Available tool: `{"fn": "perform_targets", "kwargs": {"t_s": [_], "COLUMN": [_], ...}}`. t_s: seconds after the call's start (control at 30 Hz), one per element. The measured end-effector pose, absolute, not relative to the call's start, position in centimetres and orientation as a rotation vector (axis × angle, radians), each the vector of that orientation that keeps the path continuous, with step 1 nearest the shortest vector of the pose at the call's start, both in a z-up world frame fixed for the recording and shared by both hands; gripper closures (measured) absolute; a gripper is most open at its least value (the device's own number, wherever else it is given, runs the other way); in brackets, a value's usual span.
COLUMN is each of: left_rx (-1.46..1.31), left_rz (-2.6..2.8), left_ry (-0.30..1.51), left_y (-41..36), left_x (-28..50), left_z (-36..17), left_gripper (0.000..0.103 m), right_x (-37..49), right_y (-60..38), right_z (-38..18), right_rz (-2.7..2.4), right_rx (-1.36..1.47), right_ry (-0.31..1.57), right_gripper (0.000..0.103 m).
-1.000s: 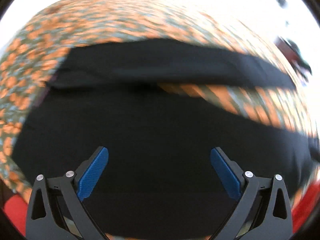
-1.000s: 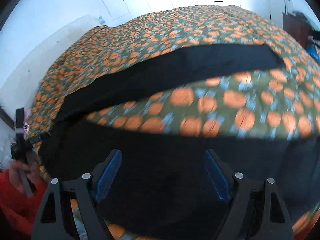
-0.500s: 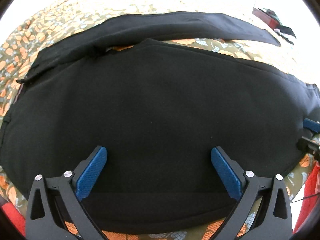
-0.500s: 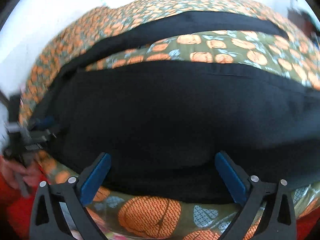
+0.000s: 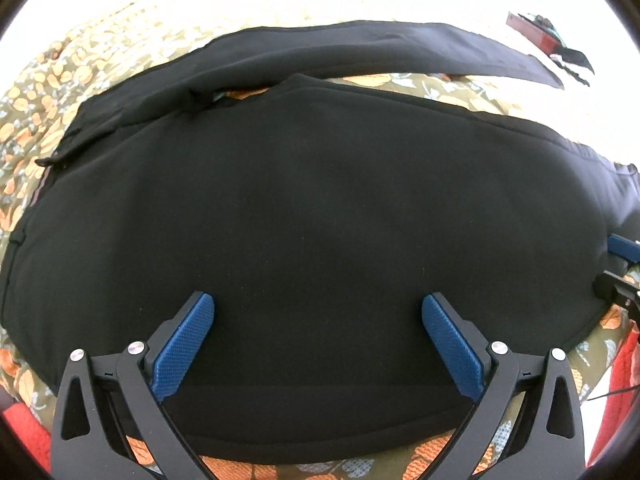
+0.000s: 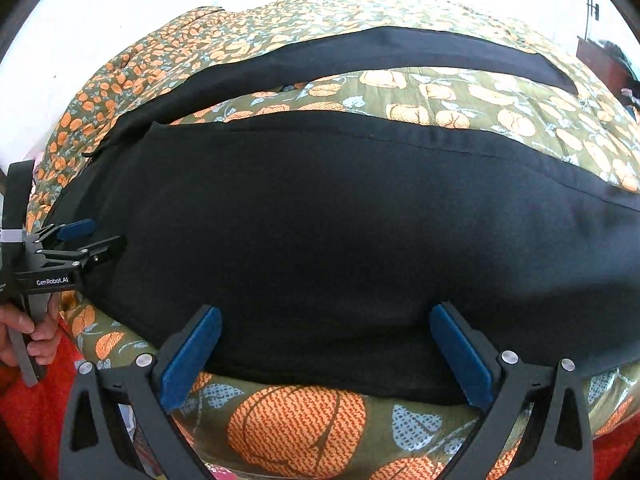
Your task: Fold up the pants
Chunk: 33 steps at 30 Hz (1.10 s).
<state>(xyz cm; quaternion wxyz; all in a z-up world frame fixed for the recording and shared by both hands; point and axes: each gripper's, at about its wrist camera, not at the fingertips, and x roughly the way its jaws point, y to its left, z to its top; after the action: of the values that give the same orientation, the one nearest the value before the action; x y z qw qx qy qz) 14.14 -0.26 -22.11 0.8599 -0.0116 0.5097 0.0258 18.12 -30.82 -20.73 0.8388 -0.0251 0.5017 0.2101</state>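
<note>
Black pants (image 5: 320, 200) lie spread on a pumpkin-print bedspread (image 5: 60, 80). One leg lies close under the cameras and the other leg (image 6: 400, 50) stretches across farther back, with a strip of bedspread between them. My left gripper (image 5: 317, 300) is open just above the near part of the pants, nothing between its blue pads. My right gripper (image 6: 325, 312) is open over the near hem of the pants (image 6: 320, 220), pads apart from the cloth. The left gripper (image 6: 100, 238) also shows at the left edge of the right wrist view, by the pants' end.
The bedspread (image 6: 300, 416) shows in front of the pants' near edge. A hand (image 6: 28, 336) holds the left gripper's handle, with red cloth (image 6: 40, 420) below it. A dark red piece of furniture (image 5: 536, 34) stands far right beyond the bed.
Both grippers have dropped closer to the pants, which now fill the views. The right jaws have spread wider. Almost nothing has moved since the middle frames.
</note>
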Motion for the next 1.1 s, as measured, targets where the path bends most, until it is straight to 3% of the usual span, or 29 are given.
{"fn": "perform_targets", "kwargs": {"t_s": [1.1], "left_rx": [-0.040], "left_rz": [0.053], "left_ry": [1.069], "left_y": [-0.3], "left_x": [14.0], "left_z": [-21.1], "left_gripper": [0.001], "right_x": [18.0], "right_y": [-30.3], "right_z": [-20.8], "right_rz": [0.433], "right_rx": [-0.096], "right_ry": [1.051], "right_gripper": [0.000]}}
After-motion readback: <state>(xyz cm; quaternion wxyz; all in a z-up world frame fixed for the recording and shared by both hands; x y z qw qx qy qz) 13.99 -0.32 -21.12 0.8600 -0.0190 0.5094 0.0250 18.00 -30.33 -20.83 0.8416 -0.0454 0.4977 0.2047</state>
